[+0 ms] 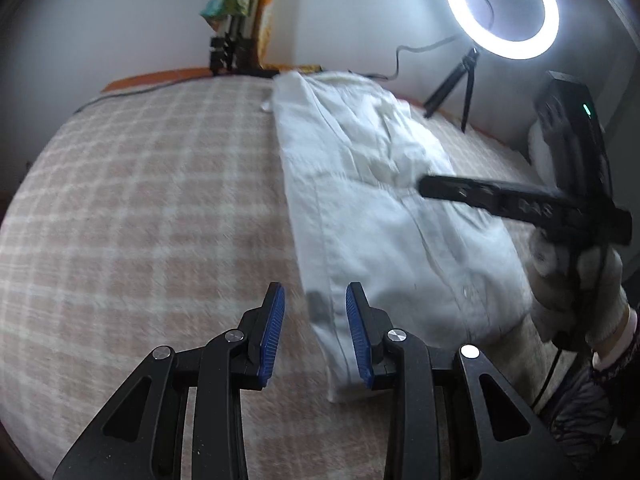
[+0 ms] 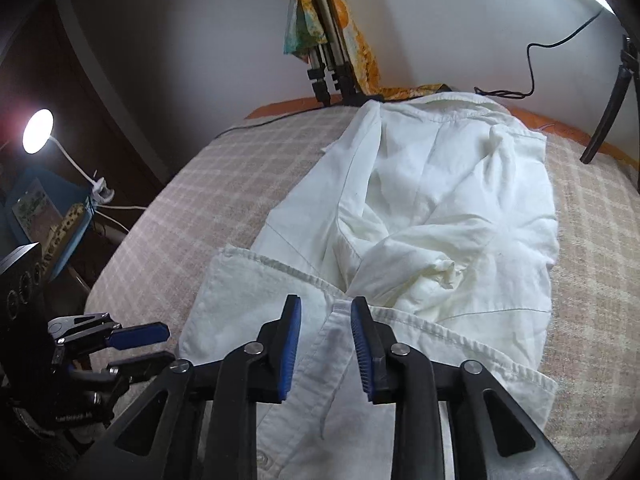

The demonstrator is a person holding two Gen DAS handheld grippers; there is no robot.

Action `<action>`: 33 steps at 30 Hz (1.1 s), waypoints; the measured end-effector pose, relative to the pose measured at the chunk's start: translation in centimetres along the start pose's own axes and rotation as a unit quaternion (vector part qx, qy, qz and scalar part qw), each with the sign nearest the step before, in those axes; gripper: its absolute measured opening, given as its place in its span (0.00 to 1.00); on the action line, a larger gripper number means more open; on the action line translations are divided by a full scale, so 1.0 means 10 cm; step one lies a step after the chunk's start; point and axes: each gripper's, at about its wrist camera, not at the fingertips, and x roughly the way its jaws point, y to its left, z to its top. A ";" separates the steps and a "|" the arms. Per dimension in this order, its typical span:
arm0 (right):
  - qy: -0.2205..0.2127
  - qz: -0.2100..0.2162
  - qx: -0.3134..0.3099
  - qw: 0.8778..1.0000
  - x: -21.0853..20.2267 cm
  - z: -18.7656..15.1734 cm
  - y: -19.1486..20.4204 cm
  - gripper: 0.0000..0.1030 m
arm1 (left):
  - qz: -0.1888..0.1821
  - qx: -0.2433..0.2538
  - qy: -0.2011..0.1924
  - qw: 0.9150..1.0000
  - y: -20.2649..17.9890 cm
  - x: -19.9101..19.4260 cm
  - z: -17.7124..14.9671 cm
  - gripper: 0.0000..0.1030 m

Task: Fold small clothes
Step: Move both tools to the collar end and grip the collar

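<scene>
A white garment [image 1: 372,200] lies lengthwise on the pink-and-white checked bed cover [image 1: 140,200]; in the right wrist view [image 2: 432,208] it looks like white trousers, partly folded and rumpled, with one hemmed leg end near the front. My left gripper [image 1: 316,328] is open and empty, its blue pads astride the garment's near left edge, just above it. My right gripper [image 2: 326,344] is open and empty, over the near hem. The right gripper also shows in the left wrist view [image 1: 520,204], held by a gloved hand. The left gripper shows at the lower left of the right wrist view [image 2: 136,344].
A lit ring light [image 1: 502,8] on a small tripod stands at the bed's far right. A folded tripod [image 2: 332,68] with a coloured cloth leans on the far wall. A lamp [image 2: 38,130] and blue shelf sit off the bed's left side.
</scene>
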 end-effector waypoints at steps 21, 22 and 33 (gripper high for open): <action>-0.038 -0.070 0.056 0.995 -0.40 0.23 -1.04 0.62 | -0.063 -0.067 0.041 0.995 0.39 0.93 1.22 0.36; -0.035 -0.068 0.059 0.995 -0.36 0.27 -1.10 0.62 | -0.066 -0.071 0.042 0.994 0.41 0.98 1.27 0.36; -0.021 -0.041 0.106 0.993 -0.01 0.73 -1.78 0.55 | -0.074 -0.081 0.039 0.993 0.53 1.48 1.91 0.36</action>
